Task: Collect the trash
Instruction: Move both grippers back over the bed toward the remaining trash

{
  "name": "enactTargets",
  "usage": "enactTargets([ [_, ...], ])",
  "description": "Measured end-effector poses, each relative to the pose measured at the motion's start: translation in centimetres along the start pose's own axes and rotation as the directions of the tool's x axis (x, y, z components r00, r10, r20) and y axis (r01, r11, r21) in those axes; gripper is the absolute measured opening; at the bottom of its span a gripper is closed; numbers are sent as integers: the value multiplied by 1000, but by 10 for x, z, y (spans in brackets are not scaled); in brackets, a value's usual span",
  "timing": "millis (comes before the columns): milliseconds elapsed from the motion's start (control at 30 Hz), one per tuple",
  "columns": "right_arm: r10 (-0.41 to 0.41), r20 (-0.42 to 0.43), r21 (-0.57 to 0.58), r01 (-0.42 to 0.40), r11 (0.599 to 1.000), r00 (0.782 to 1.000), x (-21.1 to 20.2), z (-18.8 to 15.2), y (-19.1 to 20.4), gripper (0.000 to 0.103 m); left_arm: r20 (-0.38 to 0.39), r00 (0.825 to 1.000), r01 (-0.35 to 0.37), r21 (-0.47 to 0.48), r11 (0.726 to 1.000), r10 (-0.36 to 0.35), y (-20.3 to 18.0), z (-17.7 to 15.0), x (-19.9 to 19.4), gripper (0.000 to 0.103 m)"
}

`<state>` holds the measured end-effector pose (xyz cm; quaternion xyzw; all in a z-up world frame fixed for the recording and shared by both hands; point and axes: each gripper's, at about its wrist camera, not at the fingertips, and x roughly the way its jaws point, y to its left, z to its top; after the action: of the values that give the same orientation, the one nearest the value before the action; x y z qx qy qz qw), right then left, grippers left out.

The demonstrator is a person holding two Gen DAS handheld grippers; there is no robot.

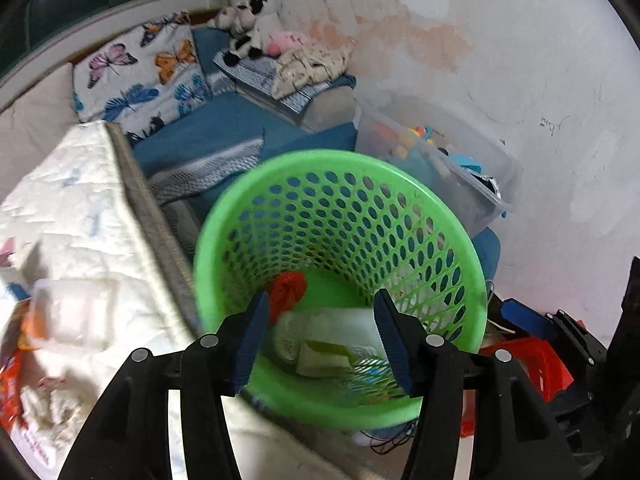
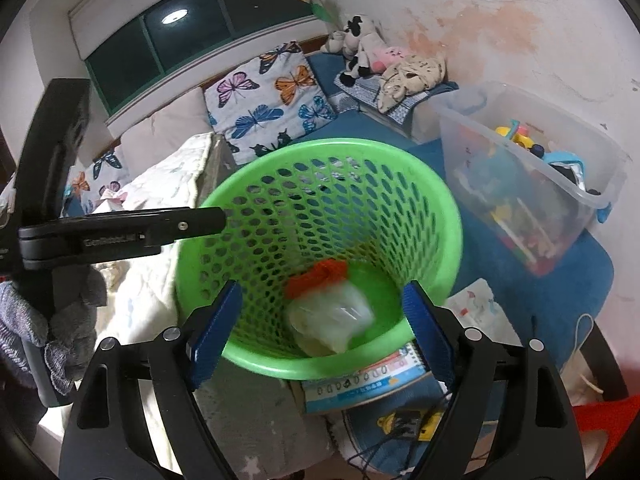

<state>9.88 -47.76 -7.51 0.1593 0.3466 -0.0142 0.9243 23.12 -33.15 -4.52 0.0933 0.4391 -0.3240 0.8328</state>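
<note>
A green perforated basket (image 1: 340, 184) (image 2: 320, 152) stands beside the bed, below both grippers. On its floor lie a crumpled red net (image 1: 286, 290) (image 2: 320, 274), a blurred translucent plastic bag (image 2: 332, 320) and pale wrappers (image 1: 324, 354). My left gripper (image 1: 322, 336) hovers over the basket's near rim; its blue pads stand apart and press on nothing. Seen side-on in the right wrist view, the left gripper (image 2: 218, 216) reaches over the rim. My right gripper (image 2: 322, 332) is open wide above the near rim with nothing held. Part of the right gripper (image 1: 524, 316) shows at the right.
A white quilt (image 1: 80, 220) on the bed lies left of the basket, with a butterfly pillow (image 2: 272, 96) and plush toys (image 2: 360, 48) behind. A clear bin of toys (image 2: 528, 168) stands on the right. A booklet (image 2: 372, 380) and cables lie under the basket's front.
</note>
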Motion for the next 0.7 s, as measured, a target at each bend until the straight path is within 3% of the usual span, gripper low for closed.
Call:
enactTargets([
  [233,38,4,-50,-38,998,999,-2,0,27,86,54,996,-74,-59,996,78,35,-29,-47,53],
  [433,76,3,-75,-75,994,997,-1,0,49,86,74,981,-169,-121,978,179,72,-68,-81,53],
  [567,94,-2,-102,-94,990,996,1,0,65,87,84,966,-231,-158,960,246,90,-93,-99,64],
  [700,116,-8,-119,-116,986,993,2,-3,78,87,72,959,-259,-187,948,276,105,-114,-107,67],
])
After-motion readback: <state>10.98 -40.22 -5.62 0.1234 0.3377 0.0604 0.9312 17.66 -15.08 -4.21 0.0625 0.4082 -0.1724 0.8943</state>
